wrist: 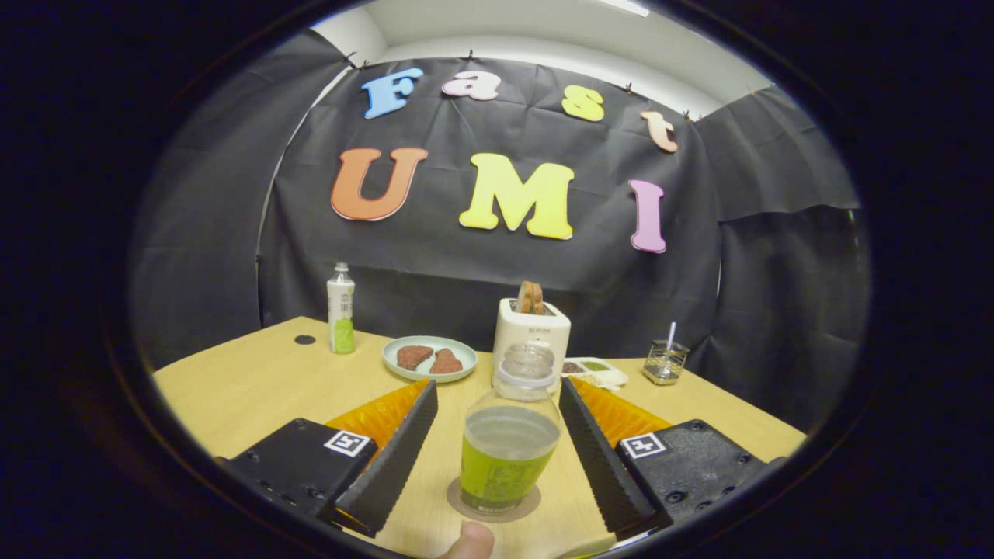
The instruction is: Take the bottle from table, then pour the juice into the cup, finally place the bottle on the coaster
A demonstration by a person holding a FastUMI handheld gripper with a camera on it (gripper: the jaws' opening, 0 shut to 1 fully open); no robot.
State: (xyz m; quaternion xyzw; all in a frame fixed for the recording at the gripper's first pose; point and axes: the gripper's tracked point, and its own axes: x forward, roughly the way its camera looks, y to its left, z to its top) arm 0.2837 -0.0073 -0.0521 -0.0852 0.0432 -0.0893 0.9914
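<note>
The fingers (497, 446) are spread wide and let go, touching nothing. Between them stands the bottle (509, 435), upright on a round coaster (528, 506) on the worktop (256, 388). There is a gap on each side of the bottle. It has a green label, but the writing is too small to read. A fingertip (468, 541) pokes in close below the coaster. Beyond the fingers is a white toaster (531, 332) with bread in it, and a plate (429, 359) with two brown pieces just beside it. A second bottle (340, 309) stands near the far edge, with open worktop around it. A small wire holder (665, 362) sits well apart, by the other edge.
</note>
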